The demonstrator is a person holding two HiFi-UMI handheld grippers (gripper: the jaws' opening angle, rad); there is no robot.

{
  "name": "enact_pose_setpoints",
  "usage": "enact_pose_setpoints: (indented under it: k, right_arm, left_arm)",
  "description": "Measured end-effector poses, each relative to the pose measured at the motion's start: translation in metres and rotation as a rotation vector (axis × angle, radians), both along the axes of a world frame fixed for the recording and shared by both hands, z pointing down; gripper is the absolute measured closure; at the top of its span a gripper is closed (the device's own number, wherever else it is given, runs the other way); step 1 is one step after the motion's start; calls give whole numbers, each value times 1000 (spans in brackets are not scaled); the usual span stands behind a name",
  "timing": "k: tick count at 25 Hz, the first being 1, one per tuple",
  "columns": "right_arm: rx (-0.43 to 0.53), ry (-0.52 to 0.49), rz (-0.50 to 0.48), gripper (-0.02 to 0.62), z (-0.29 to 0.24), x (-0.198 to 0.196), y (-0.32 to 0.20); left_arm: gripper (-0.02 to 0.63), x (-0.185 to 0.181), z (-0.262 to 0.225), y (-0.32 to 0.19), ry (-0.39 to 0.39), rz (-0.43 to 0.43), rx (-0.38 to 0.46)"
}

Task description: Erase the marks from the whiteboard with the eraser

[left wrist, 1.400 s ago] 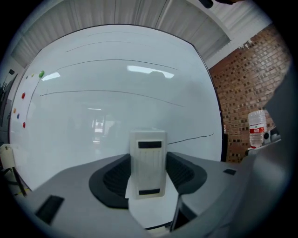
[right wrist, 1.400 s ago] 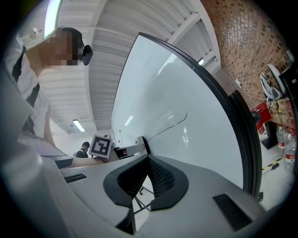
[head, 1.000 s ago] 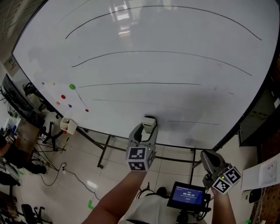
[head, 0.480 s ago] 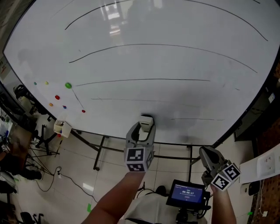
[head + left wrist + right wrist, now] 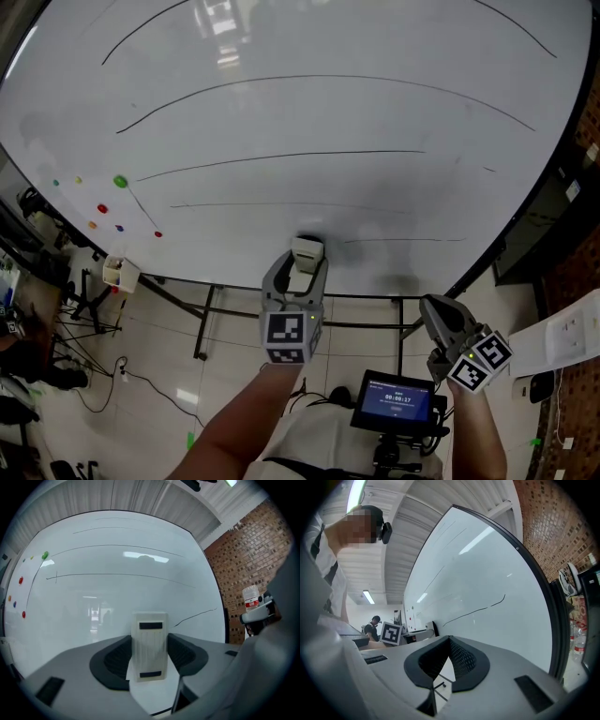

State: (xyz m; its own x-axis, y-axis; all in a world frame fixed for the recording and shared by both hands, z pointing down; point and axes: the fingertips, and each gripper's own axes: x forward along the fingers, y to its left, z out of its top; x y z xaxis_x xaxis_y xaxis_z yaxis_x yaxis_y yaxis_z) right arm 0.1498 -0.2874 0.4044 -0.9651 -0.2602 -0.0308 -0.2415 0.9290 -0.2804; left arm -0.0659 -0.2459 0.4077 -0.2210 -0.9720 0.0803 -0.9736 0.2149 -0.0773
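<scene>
The whiteboard (image 5: 309,122) fills the head view and carries several long black lines (image 5: 281,157), plus a short one (image 5: 403,240) low on the right. My left gripper (image 5: 298,267) is shut on the white eraser (image 5: 307,251), held at the board's lower edge, left of the short line. In the left gripper view the eraser (image 5: 150,646) stands between the dark pads (image 5: 115,658), facing the whiteboard (image 5: 117,597). I cannot tell whether it touches. My right gripper (image 5: 441,323) hangs low at the right, shut and empty; the right gripper view shows its pads (image 5: 461,660) together.
Coloured magnets (image 5: 120,181) dot the board's left side. A small white cup (image 5: 114,272) sits below them. A lit screen (image 5: 394,401) is near my body. The board's stand (image 5: 211,314) and tiled floor lie under it. A brick wall (image 5: 243,550) is to the right.
The head view has drifted, so the board sits a little further left in it. The eraser stays at about the same spot on the board. The right gripper stays low.
</scene>
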Motion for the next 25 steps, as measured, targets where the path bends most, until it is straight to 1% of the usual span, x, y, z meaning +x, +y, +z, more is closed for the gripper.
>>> enact_pose_setpoints:
  k: [4, 7, 9, 12, 16, 18, 21, 23, 25]
  right_arm:
    - [-20, 10, -16, 575, 5, 16, -10]
    - [-36, 20, -30, 577, 10, 30, -19]
    - [-44, 24, -42, 577, 13, 38, -26]
    - [-46, 23, -68, 575, 12, 43, -34]
    - [-38, 20, -113, 577, 7, 46, -35]
    - [-38, 23, -124, 575, 7, 50, -38]
    - [-42, 22, -133, 575, 7, 55, -41]
    - [-37, 16, -142, 577, 4, 57, -41]
    - [-30, 8, -146, 575, 0, 60, -41]
  left_arm:
    - [344, 5, 1, -6, 34, -73, 17]
    - [344, 14, 1, -12, 71, -104, 25]
    - [344, 25, 1, -18, 90, -102, 23]
    - [345, 48, -2, -32, 95, -78, 24]
    - [345, 67, -6, -42, 111, -82, 35]
    - [347, 84, -7, -49, 103, -37, 29]
    - [347, 121, -6, -68, 55, 90, 1]
    - [347, 134, -5, -76, 37, 121, -11]
    - [347, 134, -5, -75, 47, 124, -12]
